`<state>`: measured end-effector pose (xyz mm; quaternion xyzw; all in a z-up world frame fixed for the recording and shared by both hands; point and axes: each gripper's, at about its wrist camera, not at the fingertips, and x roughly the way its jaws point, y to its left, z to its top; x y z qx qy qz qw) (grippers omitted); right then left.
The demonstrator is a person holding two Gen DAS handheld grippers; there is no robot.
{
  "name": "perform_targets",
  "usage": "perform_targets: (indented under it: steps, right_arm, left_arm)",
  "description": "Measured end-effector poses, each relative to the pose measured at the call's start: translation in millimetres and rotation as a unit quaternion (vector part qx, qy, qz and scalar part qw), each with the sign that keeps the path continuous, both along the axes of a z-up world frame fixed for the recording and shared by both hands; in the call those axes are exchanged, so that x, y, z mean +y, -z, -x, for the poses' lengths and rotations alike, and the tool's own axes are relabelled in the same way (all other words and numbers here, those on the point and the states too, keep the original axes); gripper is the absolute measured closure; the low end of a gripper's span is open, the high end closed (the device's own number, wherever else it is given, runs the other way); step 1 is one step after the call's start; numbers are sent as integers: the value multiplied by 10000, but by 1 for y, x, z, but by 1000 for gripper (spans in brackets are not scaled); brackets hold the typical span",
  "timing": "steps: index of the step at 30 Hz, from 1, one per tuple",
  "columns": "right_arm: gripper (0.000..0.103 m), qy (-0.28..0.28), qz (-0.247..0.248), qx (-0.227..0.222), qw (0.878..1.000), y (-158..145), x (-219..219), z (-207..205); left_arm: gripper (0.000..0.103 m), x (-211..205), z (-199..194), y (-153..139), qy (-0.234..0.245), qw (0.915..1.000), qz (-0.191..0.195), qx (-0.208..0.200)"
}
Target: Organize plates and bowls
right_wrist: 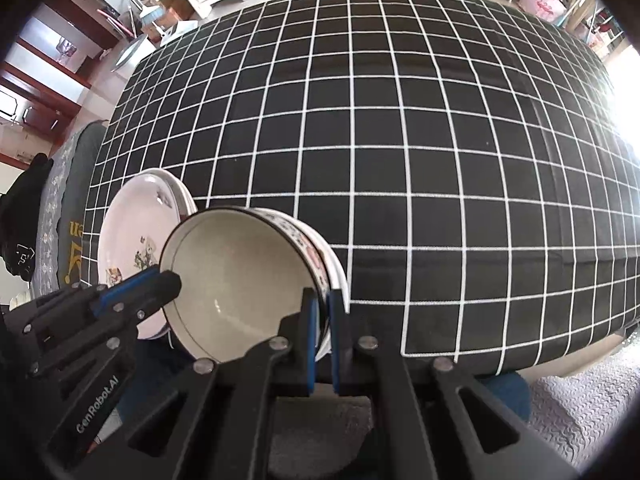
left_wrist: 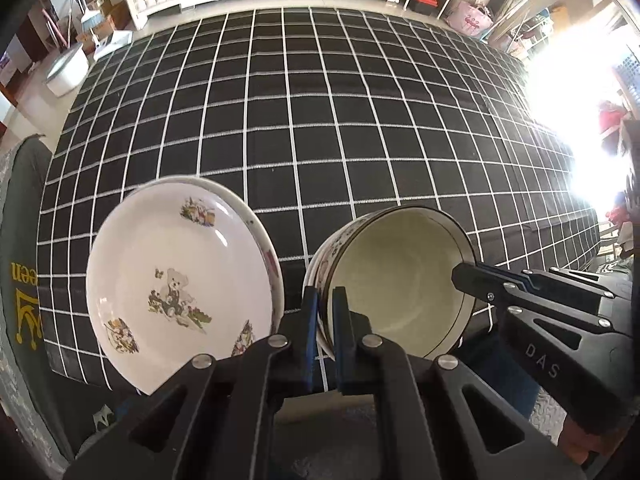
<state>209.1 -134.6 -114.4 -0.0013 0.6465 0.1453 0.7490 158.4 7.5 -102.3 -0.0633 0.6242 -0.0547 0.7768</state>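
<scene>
Both claws are clamped on the same stack of bowls (left_wrist: 396, 280), one on each side of the rim. The left claw (left_wrist: 327, 312) pinches the rim edge nearest the plates, its blue pads closed tight on the wall, and the right claw (right_wrist: 325, 316) does the same on the opposite edge; each shows up in the other's view as a dark arm reaching in from the side. The bowls, seemingly two or three nested, with a dark band round the lip and a floral print outside, hang tilted with the mouth turned toward the cameras, at the near edge of the bench (left_wrist: 360, 128), which wears a black cloth with a white grid. Just beside the bowls, on the left claw's side, sits the stack of teddy-bear plates (left_wrist: 176, 280), close but seemingly not touching. So the coming move likely turns on setting the bowls down flat without knocking those plates: the left hand is the nearer one and has the least slack. Ahead and to the right the cloth lies open and bare, while the near edge drops off right under the bowls.
</scene>
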Motion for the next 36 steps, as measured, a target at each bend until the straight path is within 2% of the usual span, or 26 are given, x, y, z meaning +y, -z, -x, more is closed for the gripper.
perform_targets:
  steps: [14,23,27,31,32,33,34,35,36]
  right_arm:
    - [94,-46,-39,39,10000,0,2,-5]
    - [93,-63,-177,139,9997,1,-3,-6]
    - [93,-104,-210,64,9997,-2,-4,-3]
    - [92,-198,-141,-35,9997,-10,-3,0]
    - [91,-216,-133,-78,9996,-13,-4,1]
    - [85,-217,-156,-85,9996,-15,-5,1]
    - [74,-214,-201,-72,9995,-17,-7,2]
    - [67,-207,-211,-84,9995,-18,-8,2]
    - [55,-202,-211,-119,9995,-20,-10,3]
  left_arm:
    - [97,6,-10,16,42,10000,-75,32]
    - [97,16,-16,31,35,9999,86,74]
    - [97,20,-14,30,83,9998,156,36]
    - [95,26,-10,18,76,9996,183,-176]
    - [93,26,-8,13,59,9996,181,-217]
    - [85,28,-8,11,37,9995,173,-247]
    - [80,31,-8,9,21,9995,177,-264]
    - [79,33,-7,7,16,9994,198,-275]
    - [79,36,-7,6,7,9993,233,-290]
